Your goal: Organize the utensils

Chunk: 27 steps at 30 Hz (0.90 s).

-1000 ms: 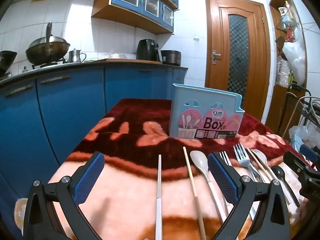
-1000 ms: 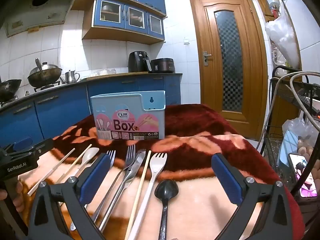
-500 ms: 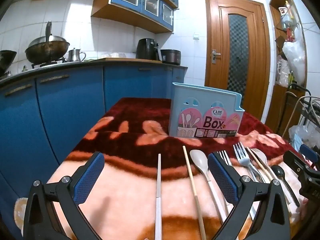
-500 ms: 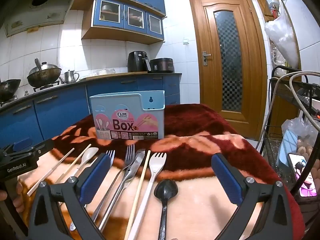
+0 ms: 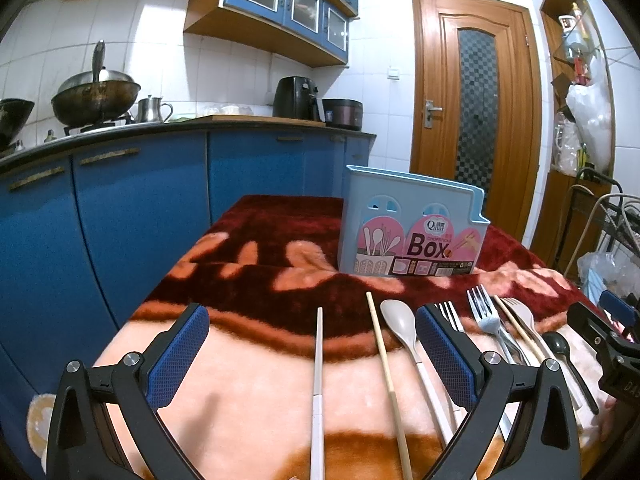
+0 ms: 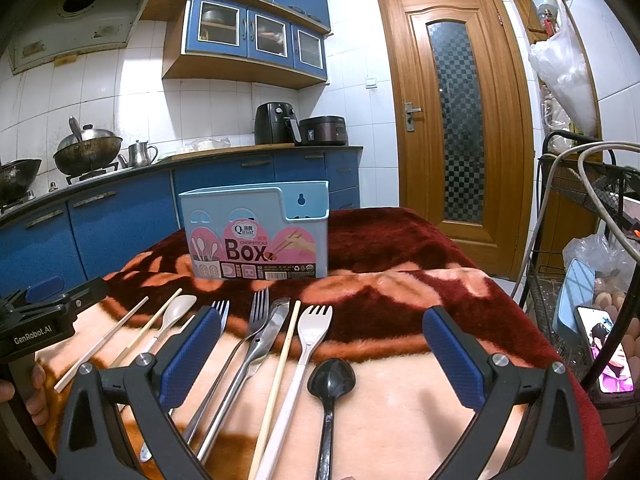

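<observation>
Left gripper [image 5: 312, 354]: jaws spread wide, nothing between the pads, hovering low in the frame over the near edge of the blanket [image 5: 248, 392].
Right gripper [image 6: 322, 354]: also splayed open and empty, framing the right half of the row.
Holder: the pale blue chopsticks box [image 6: 256, 236] stands upright at centre frame in the right wrist view, beyond the utensil tips, apparently empty, though its inside is hidden.
Utensils, left view: white chopstick [image 5: 318, 376] and wooden chopstick [image 5: 386, 368] run up the middle of the frame, beige spoon [image 5: 402, 332] just right of them, close to the right pad.
Utensils, right view: a metal fork [image 6: 244, 340], a knife-like steel piece [image 6: 260, 344], a second wooden chopstick [image 6: 282, 364], a white fork [image 6: 308, 344] and a black spoon [image 6: 332, 380], side by side, near but mostly apart.
Key relation: every long axis points away from the claws toward the box, so the handles lie nearest. The white chopstick sits dead centre in the left claw's gap, the black spoon in the right's.
Nearer hand: left for the chopsticks, right for the forks and black spoon.
Call: nothing sorted yet; I judge a straight drop and pinch comes first.
Risk: thin sticks on plush pile may roll out of the pinch.
</observation>
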Available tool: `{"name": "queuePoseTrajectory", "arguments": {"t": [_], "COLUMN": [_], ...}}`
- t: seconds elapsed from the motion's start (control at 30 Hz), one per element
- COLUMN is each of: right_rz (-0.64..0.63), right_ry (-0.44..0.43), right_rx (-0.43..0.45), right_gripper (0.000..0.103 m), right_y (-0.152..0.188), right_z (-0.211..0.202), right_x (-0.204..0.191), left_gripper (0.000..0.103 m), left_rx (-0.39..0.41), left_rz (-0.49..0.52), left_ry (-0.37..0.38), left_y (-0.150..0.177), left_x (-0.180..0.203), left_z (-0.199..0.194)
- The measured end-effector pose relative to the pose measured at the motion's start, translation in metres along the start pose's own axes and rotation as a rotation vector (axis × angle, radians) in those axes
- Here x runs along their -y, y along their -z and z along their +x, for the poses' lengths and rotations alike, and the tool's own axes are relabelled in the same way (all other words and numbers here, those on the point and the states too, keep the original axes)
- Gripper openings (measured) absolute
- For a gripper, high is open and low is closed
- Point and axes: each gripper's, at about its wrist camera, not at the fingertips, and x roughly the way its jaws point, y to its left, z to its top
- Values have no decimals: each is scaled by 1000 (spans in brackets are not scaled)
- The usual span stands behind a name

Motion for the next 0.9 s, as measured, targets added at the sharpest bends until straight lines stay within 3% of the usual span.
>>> {"name": "queuePoseTrajectory", "arguments": {"t": [0.9], "right_rz": [0], "right_ry": [0], "right_rx": [2], "right_gripper": [103], "right_y": [1], "right_z": [0], "right_x": [-1], "left_gripper": [102], "left_rx": [1], "left_rz": [-1], "left_ry": [3], "left_y": [-1], "left_x": [-2], "left_z": [-1]}}
